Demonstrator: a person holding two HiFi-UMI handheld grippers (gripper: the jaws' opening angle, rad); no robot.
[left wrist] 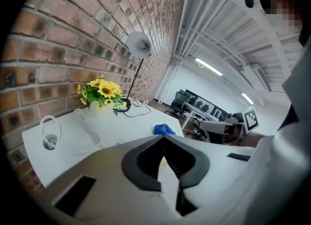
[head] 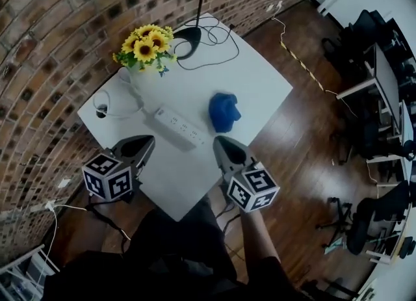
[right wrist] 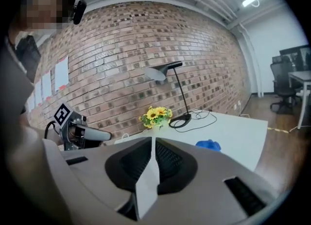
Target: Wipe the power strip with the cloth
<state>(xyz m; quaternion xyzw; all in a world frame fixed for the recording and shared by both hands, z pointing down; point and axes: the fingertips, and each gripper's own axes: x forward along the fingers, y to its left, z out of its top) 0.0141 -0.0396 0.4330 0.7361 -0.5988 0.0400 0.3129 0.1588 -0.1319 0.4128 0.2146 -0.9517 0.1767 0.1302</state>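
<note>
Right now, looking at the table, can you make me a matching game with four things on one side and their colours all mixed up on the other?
Things:
1. cloth
2. power strip
3. sunflowers
4. lamp

Colours:
A. yellow
B. blue
C. black
D. white

Right pairs: 1-B, 2-D, 3-A, 4-C.
</note>
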